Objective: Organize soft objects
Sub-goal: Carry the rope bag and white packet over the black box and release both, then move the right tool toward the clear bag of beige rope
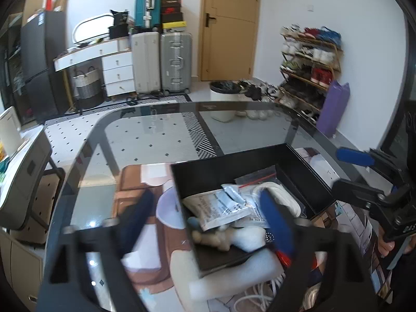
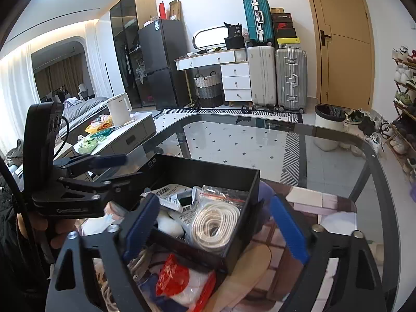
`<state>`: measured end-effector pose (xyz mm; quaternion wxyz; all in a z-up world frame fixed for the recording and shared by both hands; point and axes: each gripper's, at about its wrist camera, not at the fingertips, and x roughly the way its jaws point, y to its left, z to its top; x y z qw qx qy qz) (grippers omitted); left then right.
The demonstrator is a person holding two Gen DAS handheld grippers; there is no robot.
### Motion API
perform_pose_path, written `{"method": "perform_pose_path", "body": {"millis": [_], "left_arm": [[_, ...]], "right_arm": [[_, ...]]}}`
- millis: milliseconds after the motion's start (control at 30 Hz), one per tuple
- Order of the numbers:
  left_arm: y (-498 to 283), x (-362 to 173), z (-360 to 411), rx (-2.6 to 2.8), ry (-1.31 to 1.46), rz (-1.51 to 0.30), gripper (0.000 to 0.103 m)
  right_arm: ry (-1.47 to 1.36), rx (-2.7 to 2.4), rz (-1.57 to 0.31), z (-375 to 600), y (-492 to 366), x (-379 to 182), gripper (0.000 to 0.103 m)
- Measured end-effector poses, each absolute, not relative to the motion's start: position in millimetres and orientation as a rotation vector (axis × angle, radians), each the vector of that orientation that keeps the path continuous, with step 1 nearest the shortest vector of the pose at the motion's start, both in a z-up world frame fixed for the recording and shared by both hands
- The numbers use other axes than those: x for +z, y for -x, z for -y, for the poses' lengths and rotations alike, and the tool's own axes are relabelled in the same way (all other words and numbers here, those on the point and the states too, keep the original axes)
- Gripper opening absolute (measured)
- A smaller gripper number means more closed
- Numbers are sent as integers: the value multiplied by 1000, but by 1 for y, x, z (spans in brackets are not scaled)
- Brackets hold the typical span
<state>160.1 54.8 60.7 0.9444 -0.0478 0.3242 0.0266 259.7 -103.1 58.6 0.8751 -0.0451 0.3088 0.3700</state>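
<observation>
Left wrist view: the left gripper [image 1: 205, 223] fills the lower part of the frame, jaws spread wide, nothing pressed between them.
Box: a black open box [image 1: 234, 163] sits on the glass counter [image 1: 145, 140], centre to lower right of this frame.
Box contents: printed plastic packets [image 1: 221, 205], a coil of white cord [image 1: 283, 195], a white soft lump [image 1: 247, 234] and a small beige figure [image 1: 210, 239].
Left gripper's fingers: one blue finger [image 1: 275, 221] lies over the box's near part; the other is left of the box, blurred.
Right wrist view: the right gripper [image 2: 215, 223] also stands wide, its blue fingers [image 2: 288, 231] straddling the box's near corner, gripping nothing.
Below the box: a red-and-white bag [image 2: 179, 280] lies at the lower centre of this frame, just outside the box, beside loose white cable [image 2: 106, 293].
Other gripper: the left one appears at middle left of the right wrist view, held by a hand [image 2: 39, 223].
</observation>
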Motion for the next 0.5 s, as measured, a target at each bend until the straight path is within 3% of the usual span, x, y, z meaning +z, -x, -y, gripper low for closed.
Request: {"method": "perform_pose_path", "body": {"millis": [100, 500], "left_arm": [[-146, 63, -59, 57, 114, -633, 100], [-96, 72, -49, 47, 80, -573, 103]], "right_arm": [[91, 738, -624, 112, -250, 60, 102], [101, 693, -580, 134, -200, 61, 102]]}}
